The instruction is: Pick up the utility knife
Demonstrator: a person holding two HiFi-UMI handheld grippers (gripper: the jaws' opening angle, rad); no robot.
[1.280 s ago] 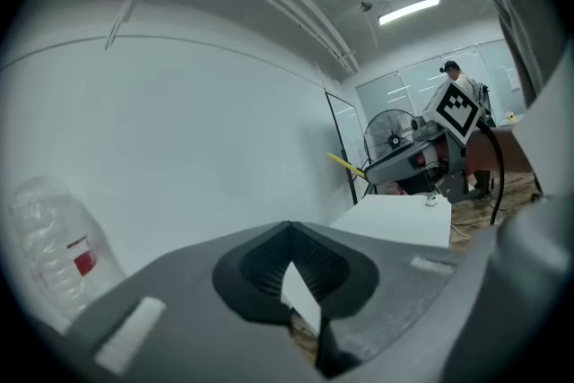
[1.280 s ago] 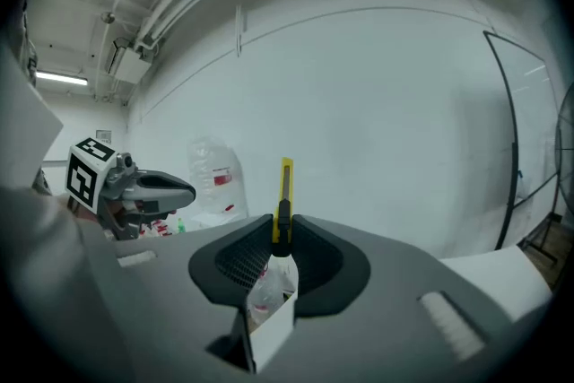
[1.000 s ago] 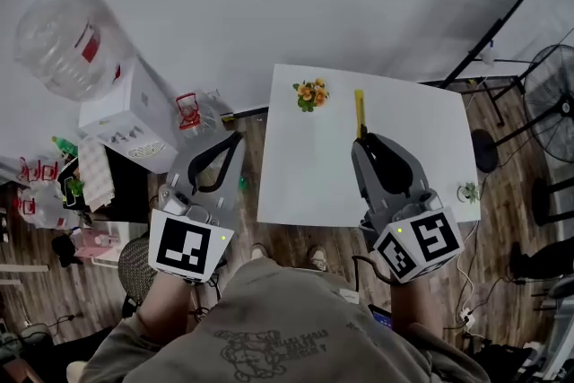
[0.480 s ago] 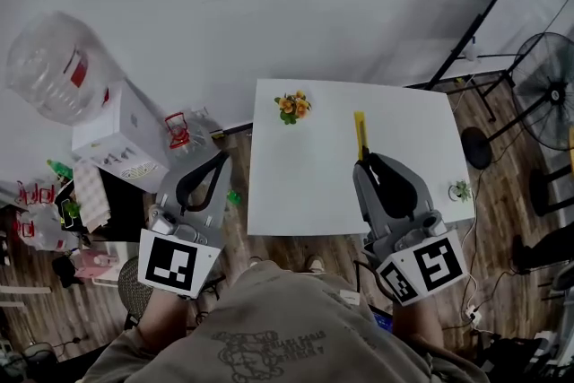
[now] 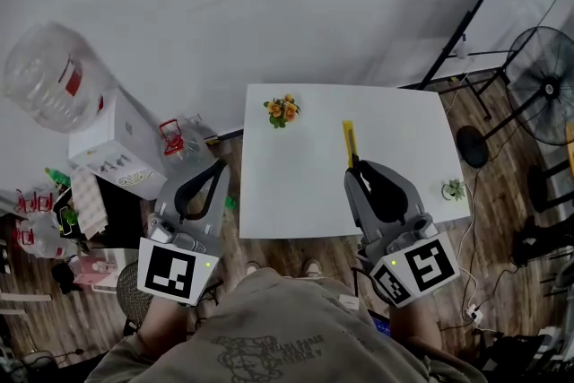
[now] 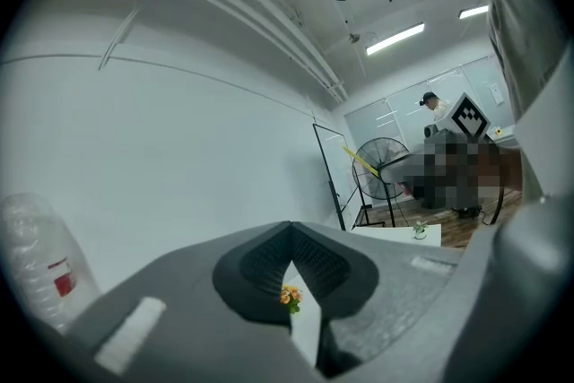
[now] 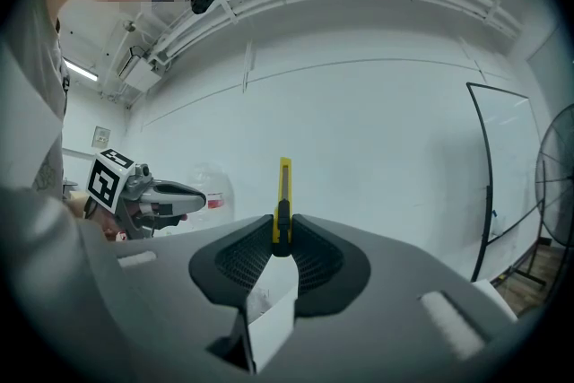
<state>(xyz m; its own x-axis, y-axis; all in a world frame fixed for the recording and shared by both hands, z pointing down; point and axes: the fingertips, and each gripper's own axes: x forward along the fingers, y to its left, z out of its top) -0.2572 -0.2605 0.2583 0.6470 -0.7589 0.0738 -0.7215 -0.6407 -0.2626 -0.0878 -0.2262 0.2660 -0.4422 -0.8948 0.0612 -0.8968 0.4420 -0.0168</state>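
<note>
**Desk:** Where is your left gripper (image 5: 221, 164)?

**Field:** Off the left edge of the white table (image 5: 296, 193), jaws pressed together on nothing. I'd judge you hold it aside to leave the other hand room. The small orange flowers (image 5: 282, 110) sit at the table's far-left corner.

**Desk:** And the utility knife (image 5: 347, 137)?

**Field:** Over the table's right half, its near end pinched in your right gripper (image 5: 352, 166), body pointing away. It looks lifted clear of the tabletop.

The utility knife (image 7: 283, 184) looked like glossy yellow plastic. The right gripper (image 7: 282, 233) had matt grey plastic jaws with ribbed black pads (image 7: 235, 260). The table (image 5: 296, 193) top was smooth, matt white. Wood planks formed the floor (image 5: 282, 248) at its 6 o'clock; a clear glossy plastic bottle (image 5: 49, 76) lay at 10 o'clock.
</note>
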